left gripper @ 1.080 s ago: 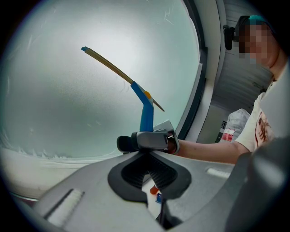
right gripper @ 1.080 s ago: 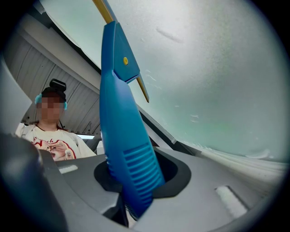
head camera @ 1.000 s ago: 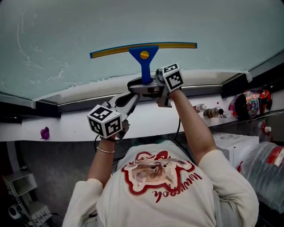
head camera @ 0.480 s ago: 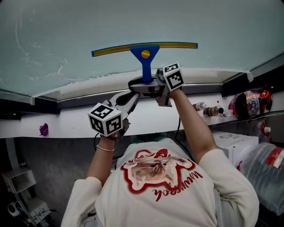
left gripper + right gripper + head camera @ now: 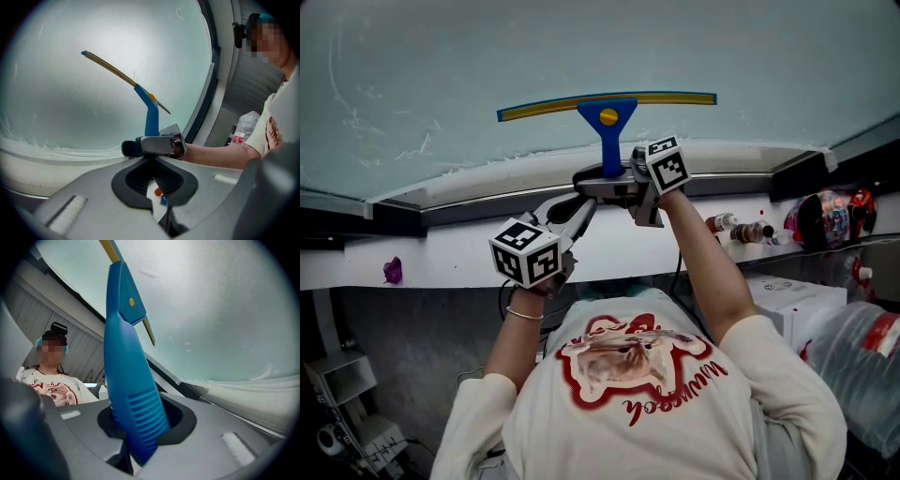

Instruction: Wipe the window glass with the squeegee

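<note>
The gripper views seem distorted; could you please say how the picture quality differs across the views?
Right gripper view: fisheye, dark corners, squeegee looms oversized. Left gripper view: window glass glows hazy, edges vignetted. Head view: evenly lit, sharp.

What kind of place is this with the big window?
Likely an indoor workroom or storeroom, though I can't be sure: a large frosted window with a white sill, small bottles lined up below it, and a white box beside a plastic bag.

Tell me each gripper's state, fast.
Left gripper: shut, holding nothing.
Right gripper: shut on the squeegee, gripping its blue handle.
</note>
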Tool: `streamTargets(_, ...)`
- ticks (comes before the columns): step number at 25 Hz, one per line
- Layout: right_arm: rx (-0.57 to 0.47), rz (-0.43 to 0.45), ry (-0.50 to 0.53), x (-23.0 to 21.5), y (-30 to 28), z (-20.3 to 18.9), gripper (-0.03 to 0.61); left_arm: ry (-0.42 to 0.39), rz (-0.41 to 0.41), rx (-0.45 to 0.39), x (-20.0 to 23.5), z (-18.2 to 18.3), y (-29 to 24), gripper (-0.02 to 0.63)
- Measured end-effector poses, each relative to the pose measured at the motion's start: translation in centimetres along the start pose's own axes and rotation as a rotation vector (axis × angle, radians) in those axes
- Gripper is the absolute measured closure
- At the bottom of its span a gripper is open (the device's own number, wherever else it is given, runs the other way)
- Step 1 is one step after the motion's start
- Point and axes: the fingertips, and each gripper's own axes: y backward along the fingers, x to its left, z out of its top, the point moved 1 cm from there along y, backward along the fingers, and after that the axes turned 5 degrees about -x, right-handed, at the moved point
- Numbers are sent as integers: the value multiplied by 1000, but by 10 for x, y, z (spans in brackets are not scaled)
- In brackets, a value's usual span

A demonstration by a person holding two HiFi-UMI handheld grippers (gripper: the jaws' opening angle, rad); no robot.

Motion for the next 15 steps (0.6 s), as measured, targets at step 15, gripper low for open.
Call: streamTargets(15,-5,2,-25,-9,3,-9,468,24,11,14,4,-11,-3,612)
